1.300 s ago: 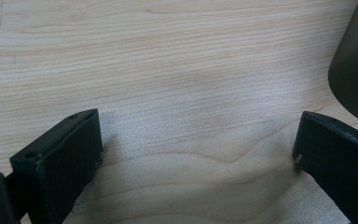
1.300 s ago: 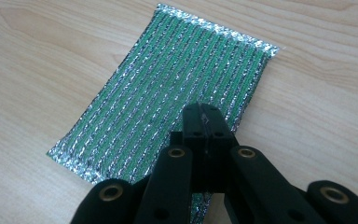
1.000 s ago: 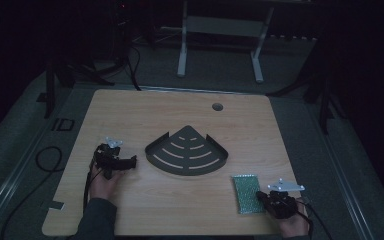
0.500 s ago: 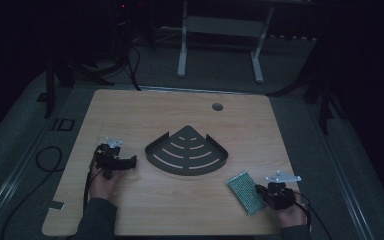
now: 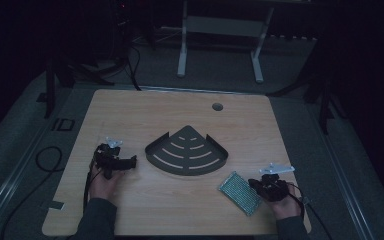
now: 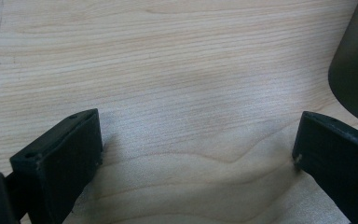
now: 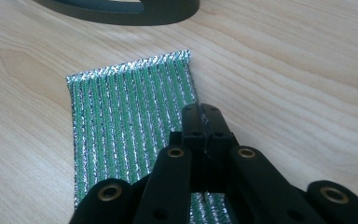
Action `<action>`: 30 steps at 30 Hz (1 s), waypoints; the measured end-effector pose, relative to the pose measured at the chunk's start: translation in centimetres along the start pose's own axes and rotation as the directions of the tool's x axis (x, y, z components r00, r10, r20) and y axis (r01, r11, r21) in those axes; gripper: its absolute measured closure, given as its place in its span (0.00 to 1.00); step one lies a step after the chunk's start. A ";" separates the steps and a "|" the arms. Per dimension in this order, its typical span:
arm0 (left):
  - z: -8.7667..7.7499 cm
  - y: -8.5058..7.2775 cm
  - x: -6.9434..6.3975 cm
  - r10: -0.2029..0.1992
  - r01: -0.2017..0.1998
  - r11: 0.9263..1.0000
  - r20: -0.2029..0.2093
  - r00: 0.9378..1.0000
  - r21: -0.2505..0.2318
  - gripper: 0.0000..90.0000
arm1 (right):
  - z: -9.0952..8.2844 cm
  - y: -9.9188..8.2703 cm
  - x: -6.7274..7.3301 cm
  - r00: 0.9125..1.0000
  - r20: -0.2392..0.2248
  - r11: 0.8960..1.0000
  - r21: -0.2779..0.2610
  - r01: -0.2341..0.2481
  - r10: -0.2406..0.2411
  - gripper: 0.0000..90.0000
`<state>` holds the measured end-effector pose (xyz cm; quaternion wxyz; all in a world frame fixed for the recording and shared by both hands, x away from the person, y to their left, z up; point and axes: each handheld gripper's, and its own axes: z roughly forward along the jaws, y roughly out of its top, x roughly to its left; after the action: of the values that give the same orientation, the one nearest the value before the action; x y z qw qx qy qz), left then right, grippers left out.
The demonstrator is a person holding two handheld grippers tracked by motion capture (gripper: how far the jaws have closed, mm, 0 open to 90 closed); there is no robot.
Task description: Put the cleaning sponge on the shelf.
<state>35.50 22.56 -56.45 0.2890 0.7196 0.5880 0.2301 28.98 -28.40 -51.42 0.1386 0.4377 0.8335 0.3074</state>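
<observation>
Light wooden table [image 5: 130, 115] with a small round hole [image 5: 217, 106] near the far edge. At its middle, a dark fan-shaped slotted tray [image 5: 187, 151], lying flat. Near the front right corner, a green and silver striped scouring pad [image 5: 239, 192], flat on the wood, apart from the tray. Right gripper [image 7: 202, 122] pressed closed on the pad's right edge. Left gripper [image 6: 196, 154] spread wide over bare wood, just left of the tray.

Dim lab: lone wooden table [image 5: 130, 115], floor cables [image 5: 45, 155], metal stand legs [image 5: 220, 45].
</observation>
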 end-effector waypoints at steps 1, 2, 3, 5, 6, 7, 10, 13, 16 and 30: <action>0.0 0.0 0.0 0.000 0.000 1.000 0.000 1.000 0.000 0.02 | 0.0 0.5 -0.2 1.000 -0.009 1.000 0.017 0.019 -0.019 0.97; 0.0 0.0 0.0 0.000 0.000 1.000 0.000 1.000 0.000 0.02 | 0.0 0.7 -0.2 1.000 -0.009 0.999 0.025 0.026 -0.026 0.96; 0.0 0.0 0.0 0.000 0.000 1.000 0.000 1.000 0.000 0.02 | 0.0 0.7 -0.2 1.000 -0.009 0.999 0.025 0.026 -0.026 0.96; 0.0 0.0 0.0 0.000 0.000 1.000 0.000 1.000 0.000 0.02 | 0.2 1.3 -0.4 0.998 -0.014 0.997 0.055 0.055 -0.054 0.94; 0.0 0.0 0.0 0.000 0.000 1.000 0.000 1.000 0.000 0.02 | 0.3 1.5 -0.5 0.998 -0.017 0.995 0.070 0.069 -0.068 0.93; 0.0 0.0 0.0 0.000 0.000 1.000 0.000 1.000 -0.001 0.02 | 0.3 1.5 -0.5 0.998 -0.017 0.995 0.070 0.069 -0.068 0.93; 0.0 0.0 0.0 -0.001 0.001 1.000 0.000 1.000 -0.001 0.02 | 0.7 2.1 -0.5 0.994 -0.020 0.987 0.115 0.112 -0.110 0.90; 0.0 0.0 0.0 0.000 0.000 1.000 0.000 1.000 0.000 0.02 | 1.1 2.6 -0.7 0.992 -0.043 0.981 0.148 0.125 -0.120 0.86; 0.0 0.0 0.0 0.000 0.000 1.000 0.000 1.000 0.000 0.02 | 1.3 2.8 -0.9 0.991 -0.059 0.978 0.165 0.126 -0.118 0.84; 0.0 0.0 0.0 0.000 0.000 1.000 0.000 1.000 0.000 0.02 | 2.1 4.9 -1.5 0.975 -0.166 0.939 0.284 0.191 -0.148 0.78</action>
<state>35.50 22.56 -56.45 0.2891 0.7195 0.5881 0.2300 34.04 -26.73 -49.99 0.0373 0.3569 0.9128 0.1952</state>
